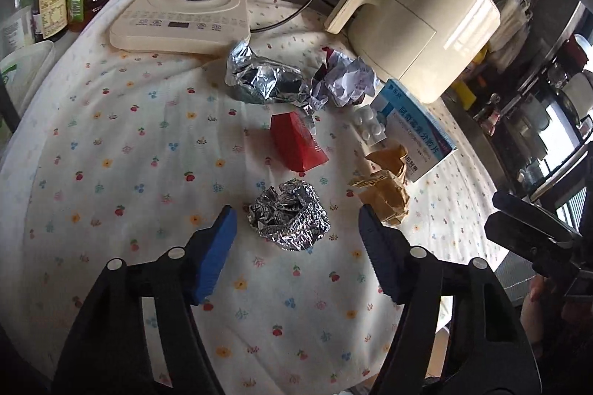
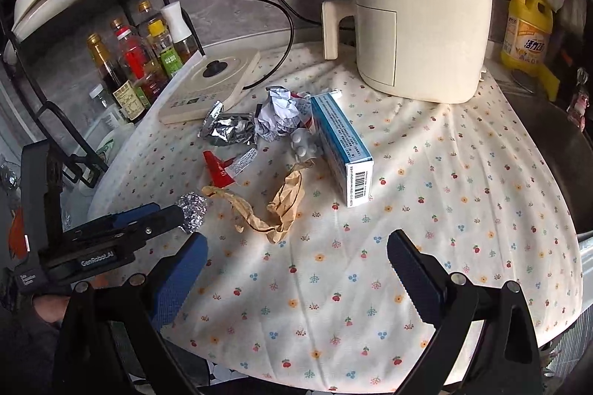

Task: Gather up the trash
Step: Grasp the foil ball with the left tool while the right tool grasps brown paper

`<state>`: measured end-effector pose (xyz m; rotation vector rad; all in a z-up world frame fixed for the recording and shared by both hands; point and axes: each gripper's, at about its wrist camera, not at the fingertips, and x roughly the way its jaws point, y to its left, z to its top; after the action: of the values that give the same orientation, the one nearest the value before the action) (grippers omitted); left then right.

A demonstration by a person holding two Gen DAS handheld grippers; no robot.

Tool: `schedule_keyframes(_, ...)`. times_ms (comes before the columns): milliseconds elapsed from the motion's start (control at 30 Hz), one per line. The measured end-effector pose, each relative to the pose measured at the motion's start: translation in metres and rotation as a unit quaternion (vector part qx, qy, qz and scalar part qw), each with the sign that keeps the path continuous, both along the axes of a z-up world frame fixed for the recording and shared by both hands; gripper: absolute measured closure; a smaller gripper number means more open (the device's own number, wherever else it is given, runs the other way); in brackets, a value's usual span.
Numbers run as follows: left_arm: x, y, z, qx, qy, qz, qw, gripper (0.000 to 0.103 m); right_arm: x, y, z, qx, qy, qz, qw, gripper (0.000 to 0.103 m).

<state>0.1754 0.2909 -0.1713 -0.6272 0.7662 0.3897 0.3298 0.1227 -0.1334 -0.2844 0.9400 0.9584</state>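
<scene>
Foil ball (image 1: 290, 216) between left tool (image 1: 296, 220), seemingly untouched.

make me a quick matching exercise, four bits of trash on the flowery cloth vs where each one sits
1 small foil ball
2 red wrapper
3 brown paper
4 pill blister

A against the blue medicine box
B between the left gripper fingers, pads not touching
C beyond the foil ball, mid-cloth
D crumpled in front of the box

Pairs: 1-B, 2-C, 3-D, 4-A
</scene>
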Motion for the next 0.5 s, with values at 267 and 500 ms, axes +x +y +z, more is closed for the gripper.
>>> schedule_keyframes(267,0.008,0.012,-0.002,0.002,0.013,-0.015,0.9998,0.057,0.002,0.032,-0.016,-0.015,0.016,0.013,1.0,0.008)
schedule_keyframes(500,-0.028,0.029,0.013,0.031,0.005,0.03,0.9991,0.057,0.0,0.068,-0.039,-0.033,0.03,0.035,0.998,0.008)
